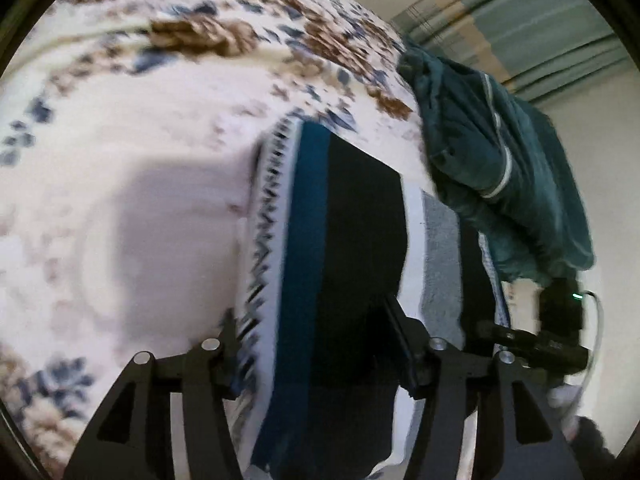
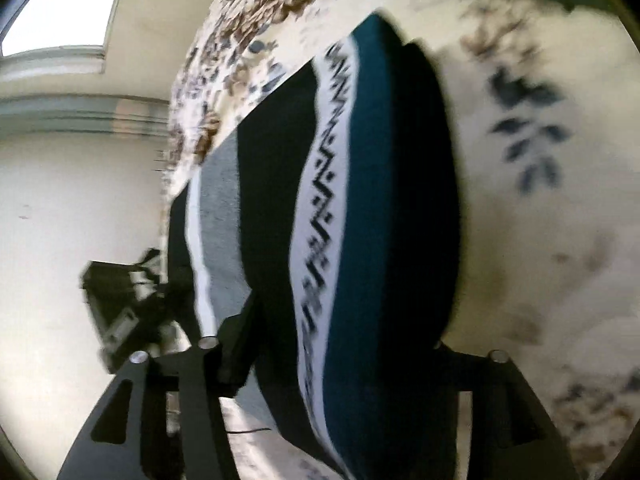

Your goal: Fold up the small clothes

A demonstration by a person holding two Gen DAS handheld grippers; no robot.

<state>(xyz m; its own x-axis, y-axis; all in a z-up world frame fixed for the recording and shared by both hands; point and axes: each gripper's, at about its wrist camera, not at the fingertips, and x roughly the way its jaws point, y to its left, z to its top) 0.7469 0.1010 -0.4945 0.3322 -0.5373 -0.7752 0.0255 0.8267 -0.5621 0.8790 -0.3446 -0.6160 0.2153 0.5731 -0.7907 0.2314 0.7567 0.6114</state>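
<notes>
Carpet [image 1: 132, 184] fills most of what I see: a pale cream pile with brown and blue flower clusters, blurred in both of my views. On it lies the striped garment [image 1: 348, 264], folded into a thick bundle with bands of black, teal, white with a black zigzag, and grey. It runs straight between the fingers of my left gripper [image 1: 316, 344]; those jaws stand roughly halfway apart, one finger at the zigzag edge and the other over the black band, and I cannot see the pads pressing the cloth. My right gripper [image 2: 340, 344] straddles the same bundle from the opposite end, jaws likewise spread about half wide, with the teal and zigzag bands bulging up between them; the right-hand finger is mostly hidden behind the fabric, so whether it touches I cannot tell.

Beyond the bundle, in the left view, a heap of dark teal clothes [image 1: 500, 168] with a thin pale stripe sits on the carpet just beside the striped piece. Behind it hang grey-green curtains [image 1: 516, 28] against a plain off-white wall [image 1: 592, 160]. The right view shows a bright window [image 2: 68, 4] high up, with more pale wall beneath it.
</notes>
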